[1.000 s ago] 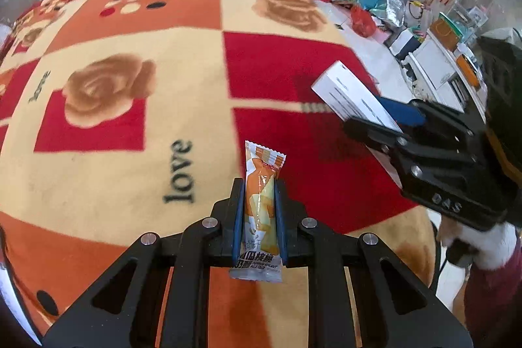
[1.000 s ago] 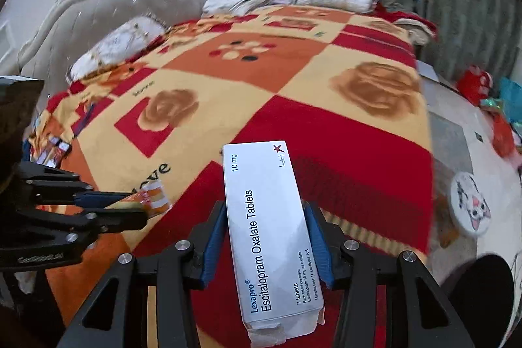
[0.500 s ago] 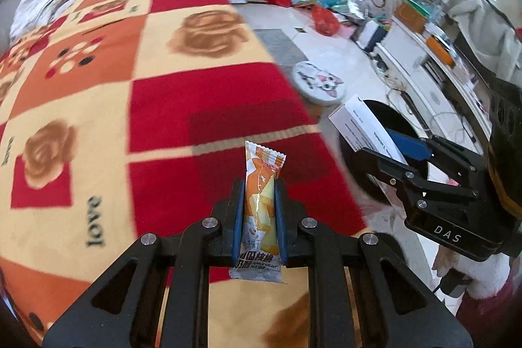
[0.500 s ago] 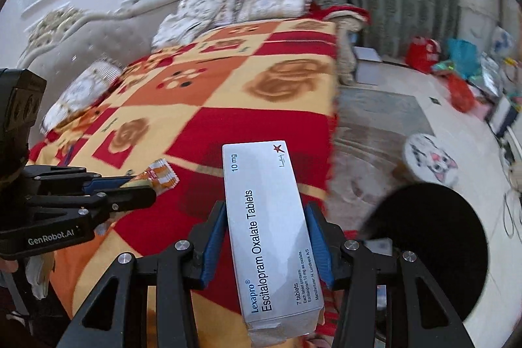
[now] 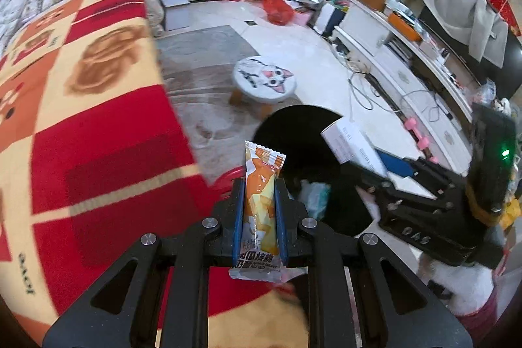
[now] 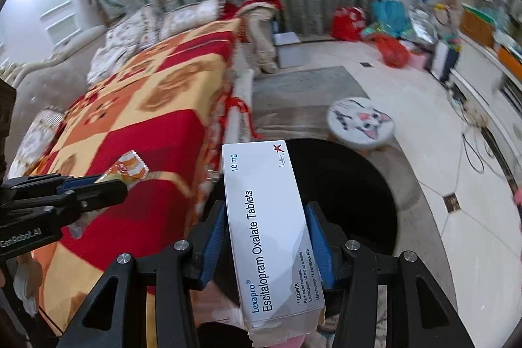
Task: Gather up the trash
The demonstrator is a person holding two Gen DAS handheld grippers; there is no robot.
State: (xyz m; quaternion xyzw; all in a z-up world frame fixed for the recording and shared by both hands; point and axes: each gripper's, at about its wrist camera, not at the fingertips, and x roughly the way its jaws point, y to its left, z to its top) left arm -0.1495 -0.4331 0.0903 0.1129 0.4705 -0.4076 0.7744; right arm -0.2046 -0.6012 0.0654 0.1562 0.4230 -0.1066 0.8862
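Note:
My left gripper [image 5: 259,211] is shut on an orange snack wrapper [image 5: 261,194], held upright at the bed's edge; it also shows in the right wrist view [image 6: 129,168]. My right gripper [image 6: 266,237] is shut on a white Lexapro tablet box [image 6: 266,227], also seen in the left wrist view [image 5: 352,145]. A black trash bin [image 6: 359,194] stands on the floor beside the bed, just beyond both grippers, and it also shows in the left wrist view [image 5: 293,136] with crumpled trash [image 5: 313,198] inside.
The bed with a red, orange and cream blanket [image 5: 81,119] lies to the left. A small cat-face stool [image 5: 264,79] stands behind the bin. Bags [image 5: 274,8] and a white cabinet [image 5: 391,54] with cables line the far side of the floor.
Both grippers have swung right, from over the bed to the floor beside it. The black bin has come into view in front of them. Both still hold their items.

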